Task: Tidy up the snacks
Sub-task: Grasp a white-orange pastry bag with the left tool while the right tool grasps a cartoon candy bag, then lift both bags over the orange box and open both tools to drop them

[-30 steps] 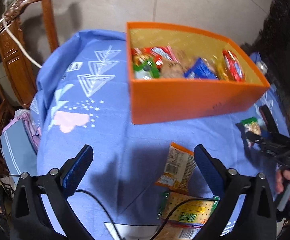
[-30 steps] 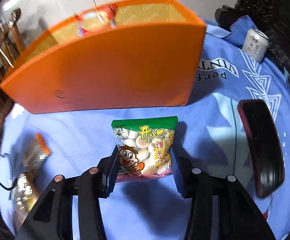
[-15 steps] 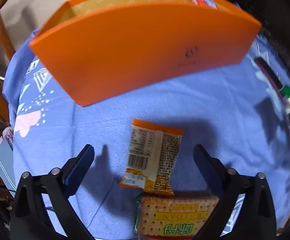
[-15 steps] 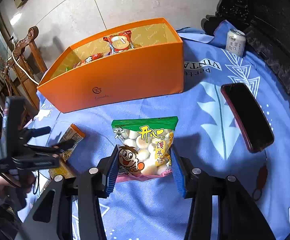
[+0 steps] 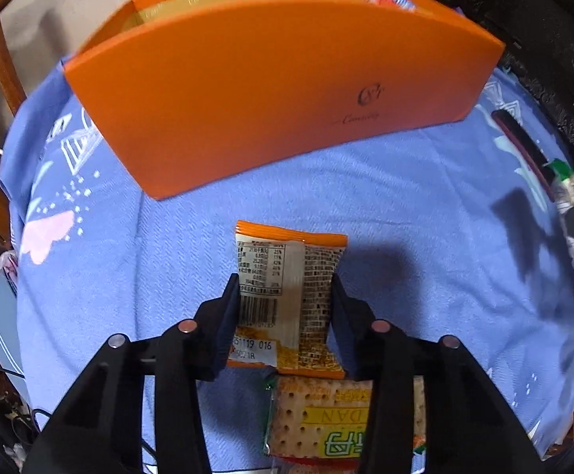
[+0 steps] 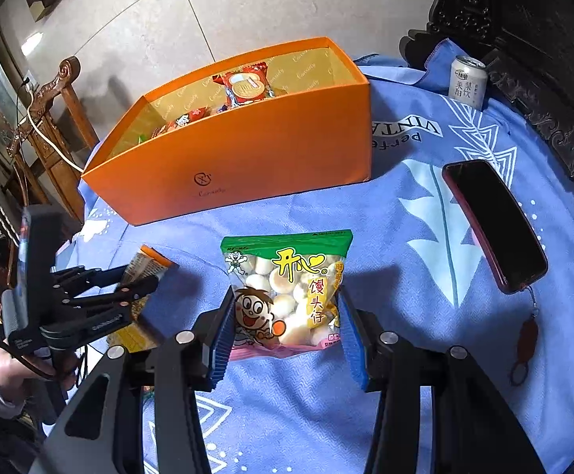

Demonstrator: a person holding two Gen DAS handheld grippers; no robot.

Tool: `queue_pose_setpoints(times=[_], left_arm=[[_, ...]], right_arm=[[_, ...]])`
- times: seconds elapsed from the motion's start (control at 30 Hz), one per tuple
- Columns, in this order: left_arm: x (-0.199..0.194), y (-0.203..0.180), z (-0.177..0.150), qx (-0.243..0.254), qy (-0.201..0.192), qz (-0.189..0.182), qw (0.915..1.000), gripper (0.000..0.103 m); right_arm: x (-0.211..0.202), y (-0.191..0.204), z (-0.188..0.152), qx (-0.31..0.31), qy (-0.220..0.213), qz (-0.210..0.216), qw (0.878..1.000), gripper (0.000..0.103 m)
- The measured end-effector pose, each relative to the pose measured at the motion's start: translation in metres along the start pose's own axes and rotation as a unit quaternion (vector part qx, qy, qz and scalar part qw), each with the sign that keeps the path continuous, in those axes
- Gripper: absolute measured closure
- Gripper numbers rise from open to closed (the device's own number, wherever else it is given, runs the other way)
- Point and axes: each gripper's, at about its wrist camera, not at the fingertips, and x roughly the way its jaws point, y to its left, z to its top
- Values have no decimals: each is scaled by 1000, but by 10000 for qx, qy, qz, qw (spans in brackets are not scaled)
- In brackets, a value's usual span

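Most snacks boxed, two packets gripped, one cracker pack still loose

On the left, the left hand-held gripper (image 5: 286, 318) has just been closing its jaws, and they now press both sides of the orange-edged snack packet (image 5: 289, 292), which lies face down on the blue-clothed counter (image 5: 405, 205) just in front of the orange box (image 5: 279, 79); a cracker pack (image 5: 326, 418) lies untouched right behind it, nearest the camera. In the middle, the box already holds several wrappers, a red one (image 6: 245, 87) standing highest. To the right, the right hand-held gripper (image 6: 286, 326) clamps the lower part of the green-topped bun snack bag (image 6: 287, 288), which looks lifted off the cloth. By my reading, both packets have yet to go into the box, then the crackers.
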Motion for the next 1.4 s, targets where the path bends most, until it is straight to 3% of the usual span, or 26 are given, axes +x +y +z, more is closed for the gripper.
queue_pose_setpoints(times=[0.3, 0.53, 0.77, 1.0, 1.03, 1.07, 1.1, 1.13, 1.4], left_arm=[[-49, 10, 8, -200, -438, -48, 9988, 61], [-105, 24, 31, -426, -1036, -119, 9936, 61], [-156, 48, 100, -636, -1754, -193, 9822, 61], [-154, 52, 181, -446, -1928, -65, 9802, 60], [-150, 53, 191, -447, -1902, 3, 9807, 53], [-146, 55, 196, -486, -1898, 107, 9806, 42], [-141, 55, 204, -569, -1810, 364, 9812, 12], [-138, 56, 208, -646, -1755, 579, 9807, 4], [-134, 52, 193, -695, -1535, 569, 9841, 4]], right_arm=[[-7, 9, 5, -116, -130, 76, 9998, 55], [-25, 24, 31, -332, -480, 182, 9981, 55], [-50, 47, 104, -743, -1222, 272, 9893, 55], [-43, 63, 183, -1002, -1632, 284, 9811, 54], [-39, 63, 190, -984, -1616, 289, 9815, 51], [-32, 64, 199, -982, -1528, 307, 9829, 31], [-28, 64, 204, -967, -1494, 268, 9837, 19], [-26, 64, 208, -911, -1547, 107, 9837, 8], [-23, 71, 177, -883, -1425, 145, 9857, 8]])
